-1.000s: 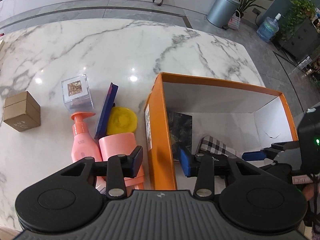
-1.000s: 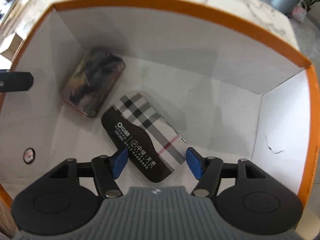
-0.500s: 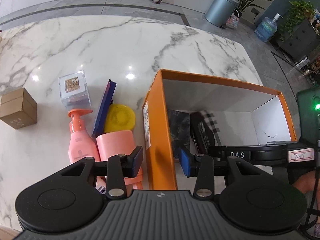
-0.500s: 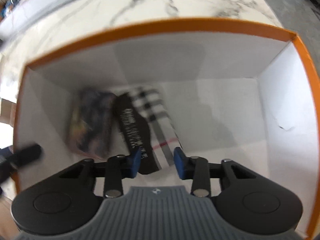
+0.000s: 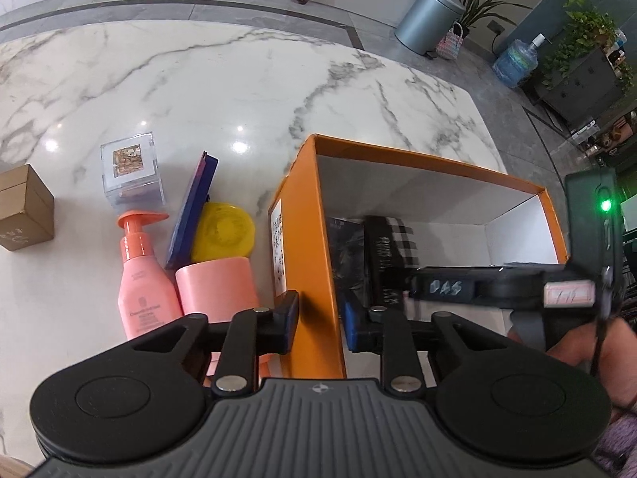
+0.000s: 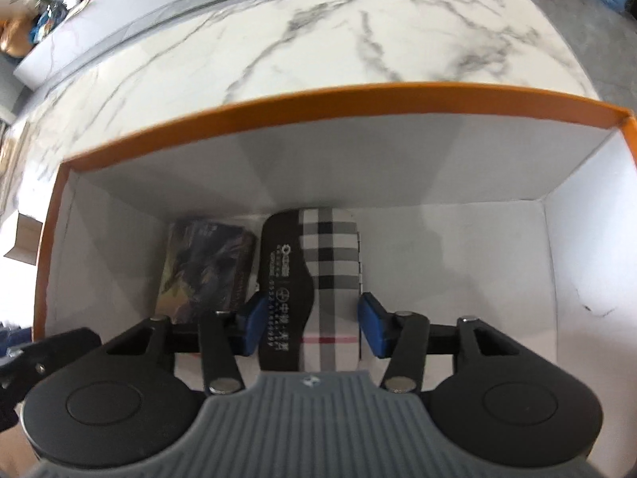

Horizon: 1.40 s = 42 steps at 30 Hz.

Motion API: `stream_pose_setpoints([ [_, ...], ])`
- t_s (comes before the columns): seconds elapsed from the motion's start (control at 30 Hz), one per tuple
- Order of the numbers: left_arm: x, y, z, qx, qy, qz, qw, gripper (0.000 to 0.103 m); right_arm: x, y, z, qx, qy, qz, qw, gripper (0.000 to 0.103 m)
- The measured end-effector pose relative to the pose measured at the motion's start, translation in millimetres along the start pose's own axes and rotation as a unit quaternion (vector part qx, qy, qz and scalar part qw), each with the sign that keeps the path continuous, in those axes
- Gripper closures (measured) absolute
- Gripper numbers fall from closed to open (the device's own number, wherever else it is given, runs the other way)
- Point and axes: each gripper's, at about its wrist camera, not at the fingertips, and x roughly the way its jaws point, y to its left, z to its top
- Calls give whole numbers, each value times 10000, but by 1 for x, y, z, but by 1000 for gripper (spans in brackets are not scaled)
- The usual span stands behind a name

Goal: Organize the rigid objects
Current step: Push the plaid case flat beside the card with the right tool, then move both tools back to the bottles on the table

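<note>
The plaid case now lies straight between the right hand-held gripper's just-widened, untouching pads, near end hidden.

Box on table. Inside, tin left of case, side by side. Bottle, cup, lid left of box.

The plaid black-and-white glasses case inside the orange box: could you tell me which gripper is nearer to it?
Right. The right gripper straddles the plaid black-and-white glasses case, jaws just opened. The left gripper grips the orange box wall beside it.
</note>
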Motion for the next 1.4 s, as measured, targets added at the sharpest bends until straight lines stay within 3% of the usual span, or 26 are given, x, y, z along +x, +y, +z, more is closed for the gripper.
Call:
stream_pose_setpoints([
  [0.2, 0, -3, 0, 17, 28, -29, 10000, 79, 4, 28, -8, -458, -53, 47, 9989, 56],
  [0.4, -1, -4, 0, 48, 33, 52, 10000, 79, 5, 34, -9, -1015, -154, 79, 9947, 56],
  [0.5, -4, -4, -1, 64, 34, 51, 10000, 79, 2, 27, -10, -960, -109, 207, 9951, 56],
  [0.6, -5, -5, -1, 88, 33, 60, 9999, 79, -7, 29, -11, -1070, -118, 363, 9935, 44],
  [0.8, -12, -6, -2, 130, -11, 120, 9998, 79, -9, 29, -34, -2042, 276, 247, 9782, 44],
  [0.93, -18, -3, -5, 86, -13, 177, 9998, 78, -3, 32, -35, -2492, 492, 18, 9672, 53],
  [1.03, -24, -4, -6, 126, -61, 174, 9998, 78, -5, 28, -34, -2449, 524, 56, 9681, 54],
  [1.17, -33, -6, -8, 219, -180, 79, 9996, 78, -10, 31, -40, -2457, 440, -206, 9681, 55],
  [1.4, -50, -15, -16, 278, -374, 203, 9987, 78, -60, 34, -61, -1727, -409, -202, 9839, 53],
])
